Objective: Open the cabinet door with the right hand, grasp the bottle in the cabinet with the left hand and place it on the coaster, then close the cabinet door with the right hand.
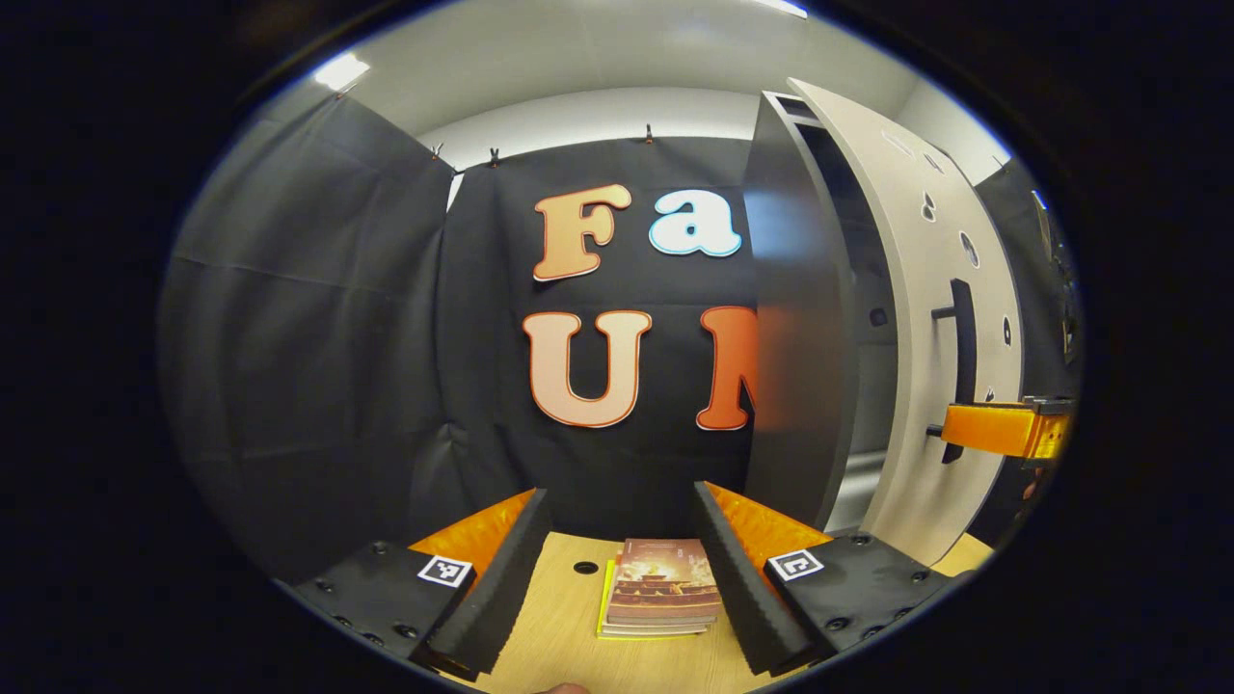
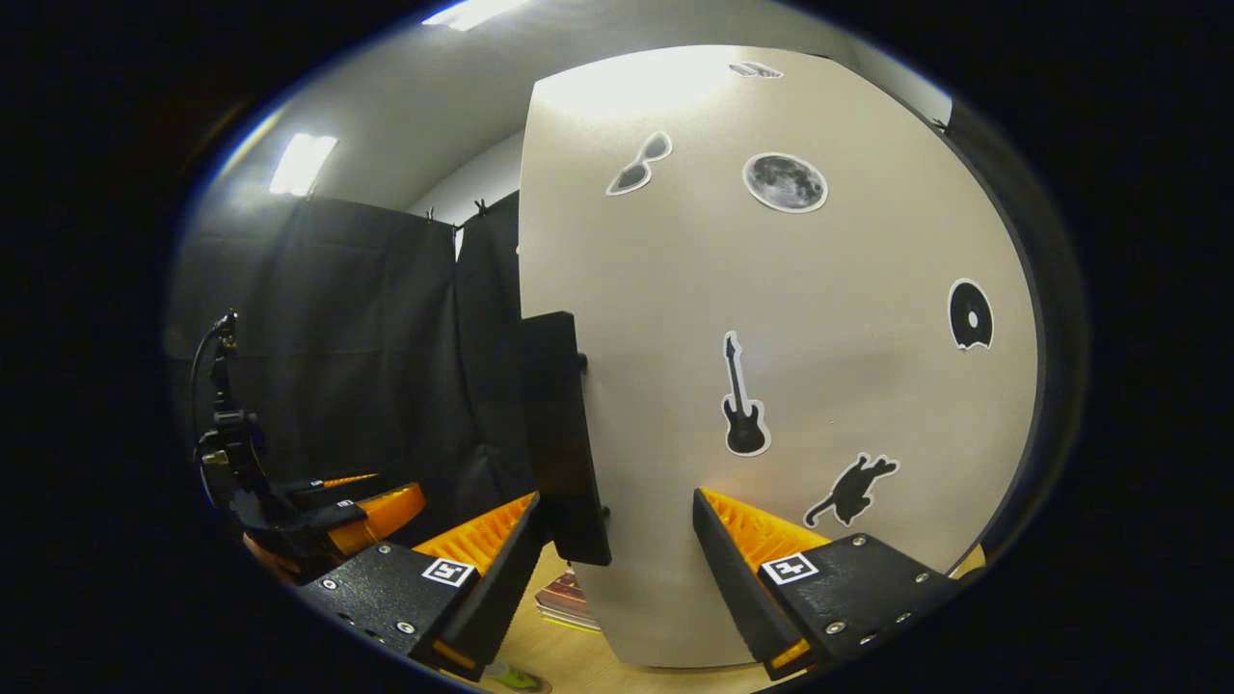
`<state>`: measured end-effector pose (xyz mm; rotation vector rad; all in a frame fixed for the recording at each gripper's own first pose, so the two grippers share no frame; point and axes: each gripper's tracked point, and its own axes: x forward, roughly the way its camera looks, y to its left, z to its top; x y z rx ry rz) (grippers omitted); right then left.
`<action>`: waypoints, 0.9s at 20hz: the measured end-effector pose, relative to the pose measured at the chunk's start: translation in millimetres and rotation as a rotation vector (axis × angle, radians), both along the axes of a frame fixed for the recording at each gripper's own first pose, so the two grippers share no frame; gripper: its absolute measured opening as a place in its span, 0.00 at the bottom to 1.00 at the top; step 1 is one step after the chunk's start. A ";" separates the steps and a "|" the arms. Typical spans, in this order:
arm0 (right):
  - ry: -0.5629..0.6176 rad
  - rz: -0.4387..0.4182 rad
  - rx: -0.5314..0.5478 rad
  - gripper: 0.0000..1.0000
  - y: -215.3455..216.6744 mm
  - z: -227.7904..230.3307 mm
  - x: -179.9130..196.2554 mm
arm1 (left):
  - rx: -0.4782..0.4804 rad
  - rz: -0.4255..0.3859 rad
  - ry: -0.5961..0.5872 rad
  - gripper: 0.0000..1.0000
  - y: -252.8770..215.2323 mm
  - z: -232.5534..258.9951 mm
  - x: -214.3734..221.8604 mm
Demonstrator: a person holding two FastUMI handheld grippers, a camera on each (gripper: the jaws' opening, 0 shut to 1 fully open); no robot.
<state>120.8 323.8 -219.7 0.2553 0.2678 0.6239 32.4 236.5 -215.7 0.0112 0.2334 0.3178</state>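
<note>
The grey cabinet stands at the right of the left gripper view. Its white door is swung a little out, leaving a narrow gap, and the inside is too dark to show a bottle. The door's black bar handle has an orange finger of my right gripper beside its lower end. In the right gripper view the door with black stickers is close ahead. My right gripper is open, with the handle between its fingers, nearer the left one. My left gripper hangs open over the table, holding nothing.
A stack of books lies on the wooden table under my left gripper, next to a round cable hole. Black cloth walls close off the back and left. My left gripper is low at the left of the right gripper view.
</note>
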 end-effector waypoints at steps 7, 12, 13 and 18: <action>-0.019 -0.068 -0.090 0.92 3.5 -5.5 5.7 | -0.076 0.001 0.018 0.96 -7.6 8.2 -3.8; -0.019 -0.099 -0.166 0.92 6.1 -10.8 4.9 | -0.076 0.006 0.013 0.94 -15.0 24.3 -11.0; -0.011 -0.093 -0.179 0.92 6.6 -13.9 4.1 | -0.067 0.001 0.013 0.92 -17.9 27.3 -10.9; -0.038 -0.082 -0.164 0.92 -12.0 -2.2 -4.4 | -0.050 -0.033 0.001 0.93 -44.9 40.0 -9.9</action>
